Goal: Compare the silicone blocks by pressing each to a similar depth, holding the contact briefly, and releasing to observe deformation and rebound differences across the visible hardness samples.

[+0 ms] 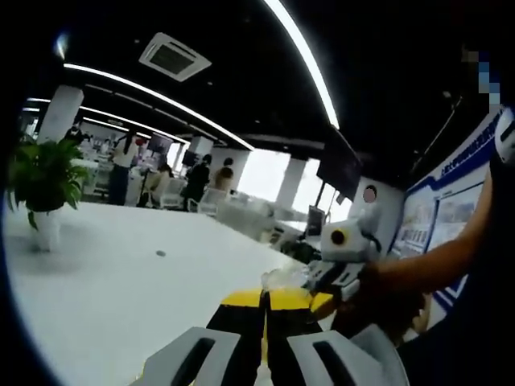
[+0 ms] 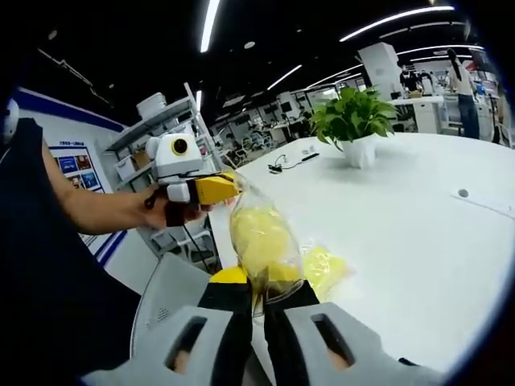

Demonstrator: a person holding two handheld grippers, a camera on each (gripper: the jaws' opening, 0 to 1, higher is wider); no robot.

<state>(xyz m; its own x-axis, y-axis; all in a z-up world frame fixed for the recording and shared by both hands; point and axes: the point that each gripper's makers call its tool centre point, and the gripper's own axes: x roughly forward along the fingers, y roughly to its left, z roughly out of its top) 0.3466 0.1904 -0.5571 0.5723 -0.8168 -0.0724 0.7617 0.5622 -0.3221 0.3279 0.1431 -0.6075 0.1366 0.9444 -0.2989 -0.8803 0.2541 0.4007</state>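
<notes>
holding a clear bag (image 2: pixel 261 241) of yellow silicone blocks (image 2: pixel 259 233) above the white table (image 2: pixel 402 233), both grippers pinch it: right gripper (image 2: pixel 259 299) clamps the lower end, left gripper (image 2: pixel 216 190) grips the top, likely to open it. blocks look soft, pale yellow, glossy through crinkled film; another lump rests on the table.

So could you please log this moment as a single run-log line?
stage: bag handling | left claw: shut on clear bag top | right claw: shut on bag bottom | contents: yellow blocks | above white table
</notes>
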